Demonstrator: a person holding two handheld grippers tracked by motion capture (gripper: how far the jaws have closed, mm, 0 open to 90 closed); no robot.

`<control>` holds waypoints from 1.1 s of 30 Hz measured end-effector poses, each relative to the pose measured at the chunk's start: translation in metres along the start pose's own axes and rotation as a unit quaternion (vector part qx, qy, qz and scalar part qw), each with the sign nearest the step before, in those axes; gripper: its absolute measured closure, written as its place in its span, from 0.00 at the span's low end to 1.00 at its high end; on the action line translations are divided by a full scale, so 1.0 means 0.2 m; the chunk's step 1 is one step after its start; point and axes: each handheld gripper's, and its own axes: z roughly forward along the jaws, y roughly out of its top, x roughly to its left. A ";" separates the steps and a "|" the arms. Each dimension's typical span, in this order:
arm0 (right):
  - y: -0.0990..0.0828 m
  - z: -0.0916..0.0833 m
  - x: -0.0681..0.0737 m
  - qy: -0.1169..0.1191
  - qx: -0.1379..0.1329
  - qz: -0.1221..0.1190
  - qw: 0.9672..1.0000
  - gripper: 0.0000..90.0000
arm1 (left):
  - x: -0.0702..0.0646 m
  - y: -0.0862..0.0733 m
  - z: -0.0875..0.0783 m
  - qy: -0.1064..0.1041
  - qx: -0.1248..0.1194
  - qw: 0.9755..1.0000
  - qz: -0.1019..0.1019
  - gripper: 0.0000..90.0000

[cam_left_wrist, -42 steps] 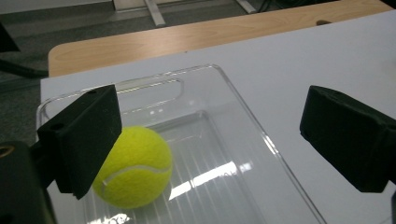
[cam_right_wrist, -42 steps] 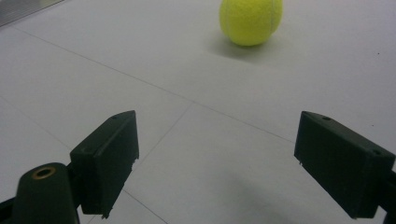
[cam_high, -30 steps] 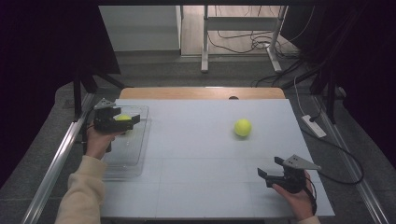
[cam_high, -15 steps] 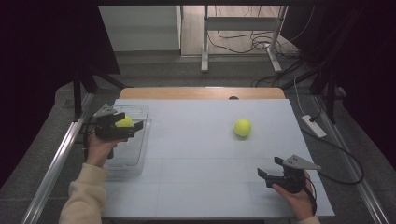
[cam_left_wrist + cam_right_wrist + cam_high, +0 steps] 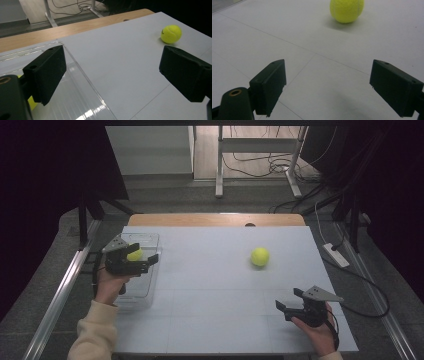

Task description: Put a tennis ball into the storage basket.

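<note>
Two tennis balls in play. One sits in the clear tray [image 5: 150,270] at the left edge of the surface [image 5: 210,285]; the ball in the tray [image 5: 134,254] shows as a yellow patch just behind the left tool [image 5: 144,262], which hangs over the tray w/ jaws wide apart and nothing between them, so prob. that ball is already dropped off, though the tool body hides most of it and contact can't be read. The loose ball [image 5: 259,256] rests on the bare surface right of centre, toward the far edge, well apart from both tools. Key relation: from the right tool [image 5: 283,306], near the front-right corner, the loose ball lies ahead and a bit to the left, w/ open surface between; in the right gripper view it sits straight up the gap between the jaws, slightly left of mid. Right tool jaws also spread wide, empty. From the left tool the same ball is far across, toward the right edge; in the left gripper view it sits just above the right-hand jaw. So the right hand is nearer and already lined up. A ball has no long axis, so approach angle matters little; a straight push fwd w/ jaws open should bracket it. Risk: a nudge rolls it off toward the far edge.
</note>
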 end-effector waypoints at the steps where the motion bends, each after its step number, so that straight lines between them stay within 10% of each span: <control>1: 0.00 0.00 0.00 0.000 0.000 -0.001 1.000 0.15 | -0.01 0.00 0.00 -0.002 -0.001 1.000 0.001 0.09; 33: -0.01 -0.01 0.00 -0.001 -0.002 0.001 1.000 0.16 | -0.19 0.00 0.12 -0.049 0.001 0.998 0.038 0.10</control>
